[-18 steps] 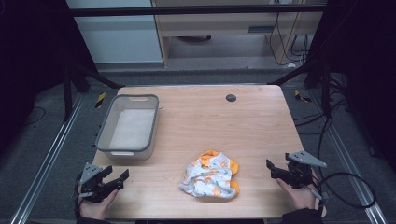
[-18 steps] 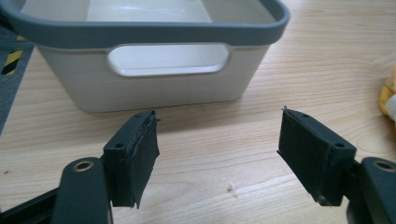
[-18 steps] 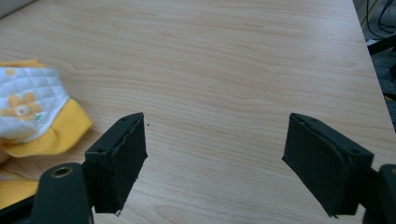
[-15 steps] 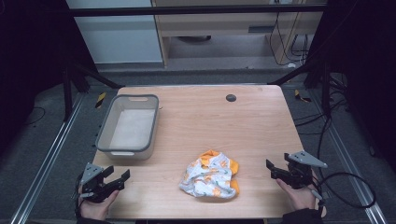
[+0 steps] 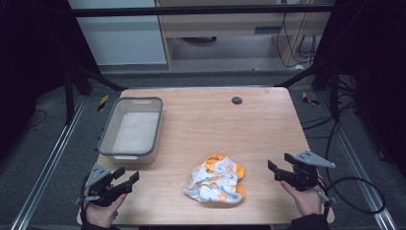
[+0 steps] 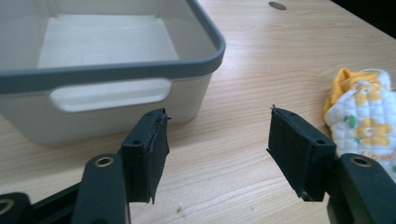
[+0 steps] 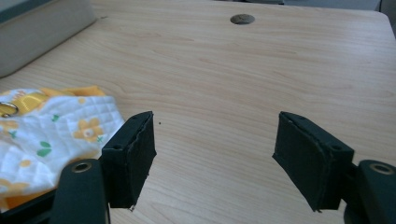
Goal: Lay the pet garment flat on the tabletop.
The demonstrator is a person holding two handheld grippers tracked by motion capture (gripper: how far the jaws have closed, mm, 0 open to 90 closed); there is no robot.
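A crumpled white cloth with orange flowers and orange lining [image 5: 216, 179] lies on the wooden table [image 5: 206, 124] near its front edge, also seen as the cloth [image 6: 362, 114] and the cloth [image 7: 44, 135]. My left gripper [image 5: 125, 176] rests at the front left corner, open, jaws empty; in its own view the left gripper [image 6: 217, 149] faces the bin's near wall. My right gripper [image 5: 279, 164] sits at the front right, open and empty, apart from the cloth; the right gripper [image 7: 215, 154] looks across bare wood.
A grey-rimmed white bin [image 5: 129, 129], empty, stands at the table's left; the bin [image 6: 107, 74] is close ahead of the left gripper. A round dark hole [image 5: 236, 100] sits near the far edge. Cables trail on the floor at the right.
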